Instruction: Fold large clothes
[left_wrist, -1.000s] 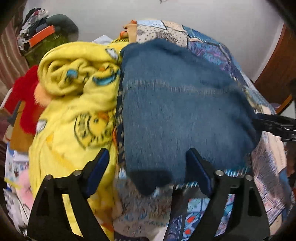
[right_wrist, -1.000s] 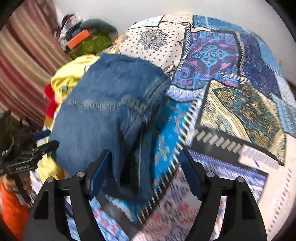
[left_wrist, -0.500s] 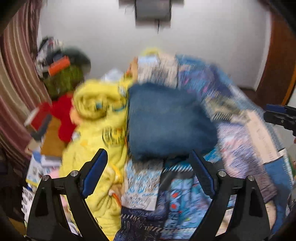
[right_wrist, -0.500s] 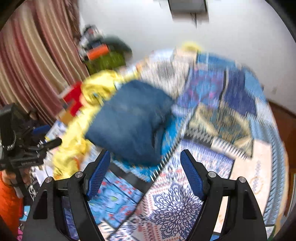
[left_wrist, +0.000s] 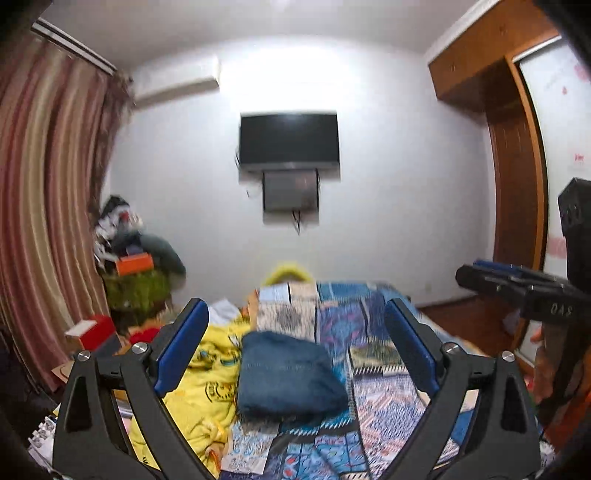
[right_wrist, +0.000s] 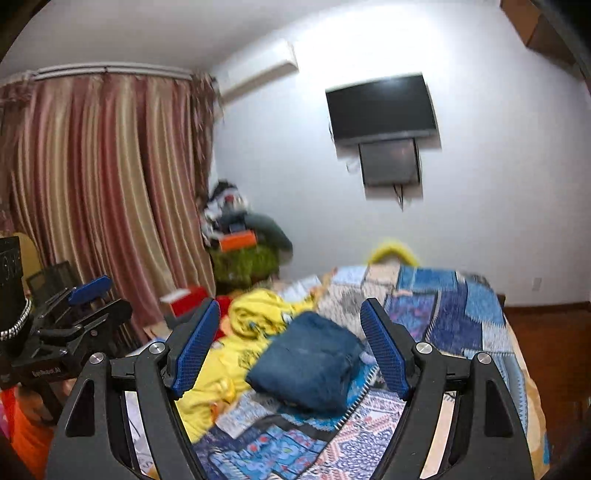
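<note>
A folded blue denim garment (left_wrist: 288, 376) lies on the patchwork bedspread (left_wrist: 373, 398); it also shows in the right wrist view (right_wrist: 310, 365). A crumpled yellow printed garment (left_wrist: 207, 384) lies to its left, seen also in the right wrist view (right_wrist: 251, 325). My left gripper (left_wrist: 295, 354) is open and empty, held back from the bed and well above the denim. My right gripper (right_wrist: 290, 347) is open and empty, likewise raised and away from the denim. The right gripper shows at the right edge of the left wrist view (left_wrist: 517, 284).
Striped curtains (right_wrist: 103, 192) hang at the left. A pile of bags and clothes (left_wrist: 136, 266) stands in the far left corner. A wall television (left_wrist: 288, 140) hangs above the bed's far end. A wooden wardrobe (left_wrist: 517, 155) is at the right. A red box (left_wrist: 92, 332) sits by the bed.
Both grippers have pulled back and tilted up from just over the denim. The view now takes in the whole room. The denim stays folded on the bed.
</note>
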